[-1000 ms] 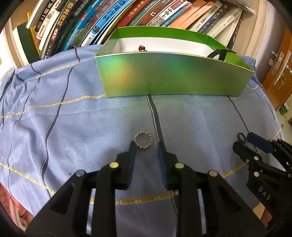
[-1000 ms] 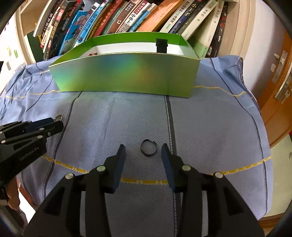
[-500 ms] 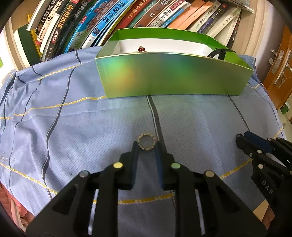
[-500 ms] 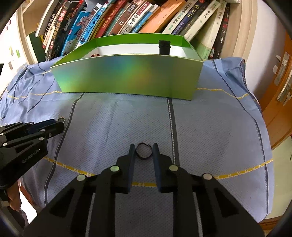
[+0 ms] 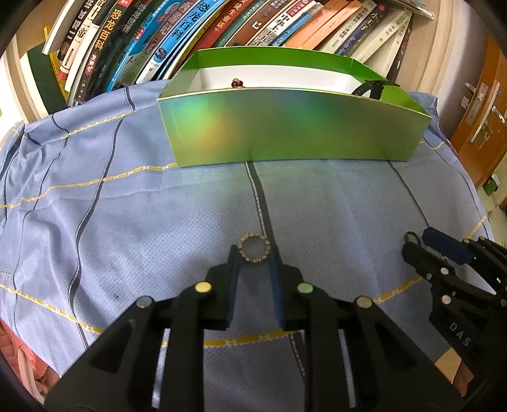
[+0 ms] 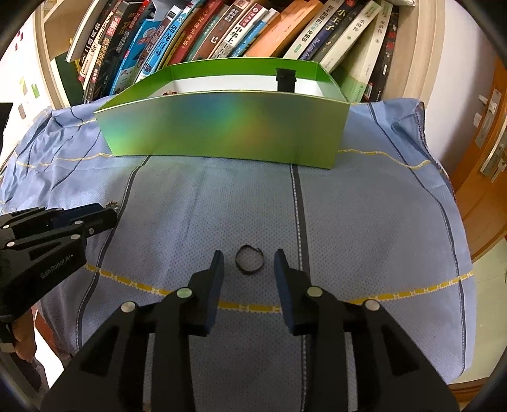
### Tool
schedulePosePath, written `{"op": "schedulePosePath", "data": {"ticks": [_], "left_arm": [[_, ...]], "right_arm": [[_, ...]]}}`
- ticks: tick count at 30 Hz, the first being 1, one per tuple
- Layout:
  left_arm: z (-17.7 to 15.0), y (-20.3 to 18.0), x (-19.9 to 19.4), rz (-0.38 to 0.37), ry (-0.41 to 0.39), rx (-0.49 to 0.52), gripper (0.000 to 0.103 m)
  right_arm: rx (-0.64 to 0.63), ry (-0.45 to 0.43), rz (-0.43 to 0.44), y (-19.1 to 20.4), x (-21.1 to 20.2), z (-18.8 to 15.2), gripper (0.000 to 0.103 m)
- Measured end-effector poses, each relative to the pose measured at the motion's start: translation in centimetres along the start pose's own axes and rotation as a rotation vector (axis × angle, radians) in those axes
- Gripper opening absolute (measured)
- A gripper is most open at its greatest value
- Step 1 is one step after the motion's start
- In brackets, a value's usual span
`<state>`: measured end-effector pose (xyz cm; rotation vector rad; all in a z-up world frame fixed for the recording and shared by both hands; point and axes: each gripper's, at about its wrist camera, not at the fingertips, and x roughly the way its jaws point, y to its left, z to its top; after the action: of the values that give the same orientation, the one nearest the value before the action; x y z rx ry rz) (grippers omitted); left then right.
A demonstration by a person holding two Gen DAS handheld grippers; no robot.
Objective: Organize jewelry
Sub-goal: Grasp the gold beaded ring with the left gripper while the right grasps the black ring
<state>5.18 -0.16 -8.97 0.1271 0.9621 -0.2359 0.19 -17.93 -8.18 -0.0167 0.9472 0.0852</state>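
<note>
A small gold beaded ring (image 5: 253,247) lies on the blue cloth, just in front of my left gripper (image 5: 253,256). The left jaws stand a little apart on either side of the ring. A thin black ring (image 6: 249,260) lies on the cloth between the tips of my right gripper (image 6: 248,258), which is open and empty. A green box (image 5: 285,126) stands at the back. It holds red beads (image 5: 237,83) and a black band (image 5: 370,88).
A row of books (image 5: 221,28) leans behind the box. A wooden door (image 5: 484,111) is at the right. The cloth (image 6: 364,222) drops off at the table's near and right edges. Each gripper shows at the edge of the other's view.
The right jaws closed around the black ring half a second ago and have opened wide again. The left jaws narrowed around the gold ring and reopened slightly.
</note>
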Motion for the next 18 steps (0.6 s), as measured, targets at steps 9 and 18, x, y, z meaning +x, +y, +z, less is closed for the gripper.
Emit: {"op": "schedulePosePath", "data": {"ticks": [9,18], "left_arm": [[0.2,0.5,-0.1,-0.005,-0.008,-0.017,0.019],[0.3,0.2,-1.5,0.008,-0.032,-0.011,0.019]], "right_arm": [[-0.006,-0.009,0.008,0.2,-0.4,0.6,0.019],[0.010,-0.003,0.008,0.2,-0.5,1.1,0.019]]}}
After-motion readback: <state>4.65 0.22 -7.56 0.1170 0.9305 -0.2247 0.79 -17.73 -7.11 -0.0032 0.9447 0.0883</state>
